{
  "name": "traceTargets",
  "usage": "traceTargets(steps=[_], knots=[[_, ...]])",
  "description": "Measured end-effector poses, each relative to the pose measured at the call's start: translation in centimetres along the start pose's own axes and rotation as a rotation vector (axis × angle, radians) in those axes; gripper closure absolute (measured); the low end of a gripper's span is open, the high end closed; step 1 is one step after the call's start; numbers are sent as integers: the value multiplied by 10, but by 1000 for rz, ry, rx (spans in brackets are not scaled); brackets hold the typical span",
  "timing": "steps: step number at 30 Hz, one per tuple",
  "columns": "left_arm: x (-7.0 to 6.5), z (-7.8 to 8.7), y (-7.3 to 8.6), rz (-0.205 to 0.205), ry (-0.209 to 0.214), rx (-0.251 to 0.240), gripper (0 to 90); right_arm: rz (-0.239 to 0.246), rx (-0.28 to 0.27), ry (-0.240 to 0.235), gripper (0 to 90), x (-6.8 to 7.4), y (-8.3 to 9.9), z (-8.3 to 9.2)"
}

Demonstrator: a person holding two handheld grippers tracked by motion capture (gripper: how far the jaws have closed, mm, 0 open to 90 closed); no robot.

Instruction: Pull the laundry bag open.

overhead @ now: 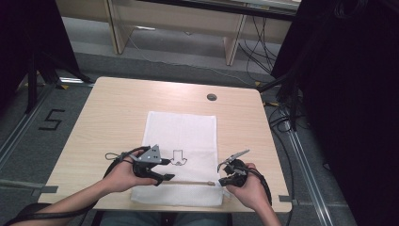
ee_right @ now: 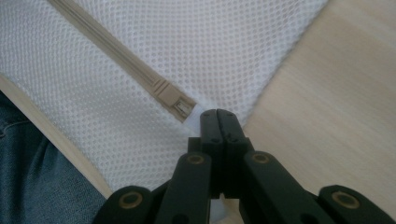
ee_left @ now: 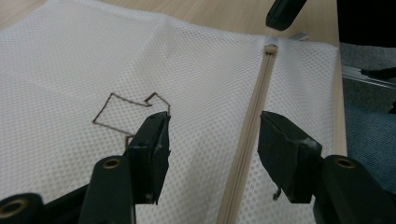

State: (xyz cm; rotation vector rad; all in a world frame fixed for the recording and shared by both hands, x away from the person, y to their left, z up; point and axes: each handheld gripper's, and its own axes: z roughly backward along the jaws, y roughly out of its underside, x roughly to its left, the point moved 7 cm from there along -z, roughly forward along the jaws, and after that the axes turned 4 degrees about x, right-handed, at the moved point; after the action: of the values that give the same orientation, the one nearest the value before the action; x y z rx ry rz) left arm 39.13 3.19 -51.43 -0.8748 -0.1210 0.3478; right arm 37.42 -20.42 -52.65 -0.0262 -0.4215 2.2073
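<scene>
- The white mesh laundry bag [overhead: 181,155] lies flat on the light wooden bench [overhead: 108,117], between the two grippers and reaching away from both toward the far side of the bench.
- The left gripper [overhead: 164,170] hovers low over the near left part of the bag with its jaws standing wide apart; nothing is pressed between them, though the mesh lies beneath.
- In the left gripper view, the thin brown outline drawing [ee_left: 126,114] on the mesh sits just ahead of one pad, and the beige zipper strip [ee_left: 254,121] runs forward through the gap, nearer the other pad.
- That zipper runs along the near edge of the bag from just beside the left gripper across to the right gripper [overhead: 222,180].
- The zipper looks fully closed along its whole visible length; I judge that opening has not started.
- The zipper's end stop [ee_right: 180,105] lies just ahead of the right gripper's tips in the right gripper view.
- The right gripper's jaws are clamped together on the white fabric corner [ee_right: 198,112] directly beyond that stop, so the bag's end seems pinned.
- Done, as I read it: the bag is spread and one end is anchored.
- Left: the left gripper has to find the slider, which I cannot make out, close on it, and draw it along the zipper.
</scene>
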Motion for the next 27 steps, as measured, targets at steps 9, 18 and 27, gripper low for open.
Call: traceTargets(steps=[9,18,27], knots=[[-14,-26,-19,-63,59,16,459,4,28,-8,900,-2,-3,-11],[-24,-46,-33,-106,96,34,511,-18,48,-34,900,1,-2,-19],[-35,-71,-44,-136,139,71,578,3,40,-26,900,-1,-2,-20]])
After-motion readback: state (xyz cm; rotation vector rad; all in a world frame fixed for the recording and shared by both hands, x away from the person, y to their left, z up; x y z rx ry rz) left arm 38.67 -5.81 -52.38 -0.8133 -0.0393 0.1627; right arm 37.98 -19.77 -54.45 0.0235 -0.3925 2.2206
